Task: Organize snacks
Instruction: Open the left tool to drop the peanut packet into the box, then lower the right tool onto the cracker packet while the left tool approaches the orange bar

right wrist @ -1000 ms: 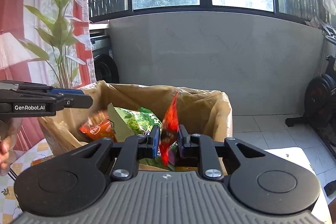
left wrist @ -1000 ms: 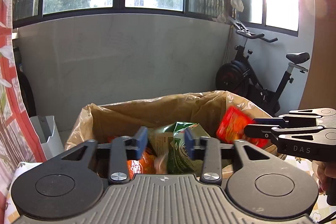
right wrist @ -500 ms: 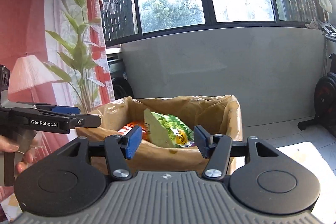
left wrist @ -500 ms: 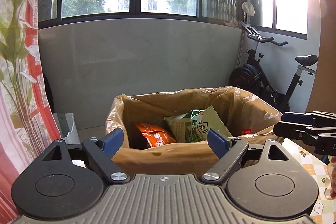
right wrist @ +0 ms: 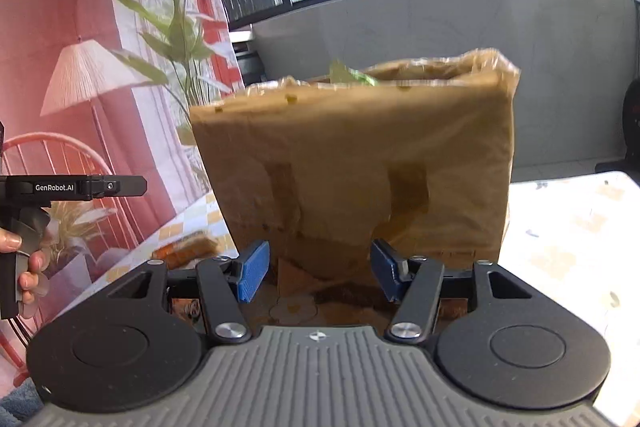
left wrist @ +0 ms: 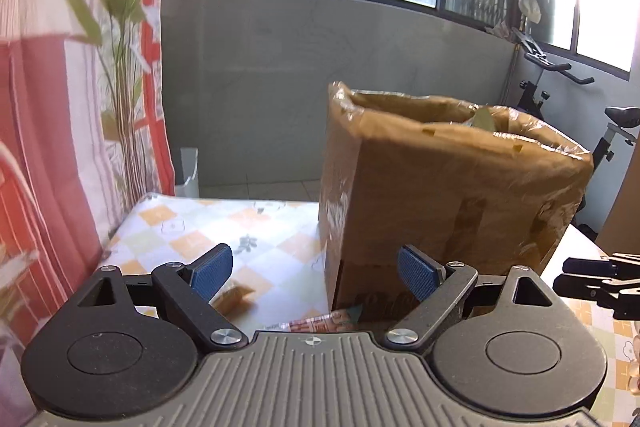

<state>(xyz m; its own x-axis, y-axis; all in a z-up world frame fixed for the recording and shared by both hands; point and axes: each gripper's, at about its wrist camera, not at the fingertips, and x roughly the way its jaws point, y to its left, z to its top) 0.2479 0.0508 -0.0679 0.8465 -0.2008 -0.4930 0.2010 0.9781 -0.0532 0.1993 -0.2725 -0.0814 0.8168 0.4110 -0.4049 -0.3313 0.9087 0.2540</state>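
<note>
A brown cardboard box [left wrist: 440, 187] lined with clear plastic stands on the chequered tablecloth [left wrist: 192, 227]. My left gripper [left wrist: 314, 267] is low in front of its near left corner, jaws opening, with nothing between the blue pads. A pinkish snack packet [left wrist: 320, 323] lies just under it and a brown one [left wrist: 232, 297] to the left. My right gripper [right wrist: 319, 273] faces the box [right wrist: 360, 167] wall, open and holding nothing. A green packet tip [right wrist: 352, 75] pokes above the rim. The left gripper [right wrist: 92, 185] shows at the left edge, and an orange-brown snack [right wrist: 188, 251] lies on the cloth.
A red curtain printed with a plant and a lamp [left wrist: 60, 107] hangs on the left. A white bin [left wrist: 188, 171] stands on the floor behind the table, an exercise bike [left wrist: 560, 99] at the back right. A person's hand [right wrist: 24, 267] holds the left gripper's handle.
Both grippers have pulled back and sunk from above the box's mouth to in front of its wall. The right let go of a red packet; the left's jaws spread wide.
</note>
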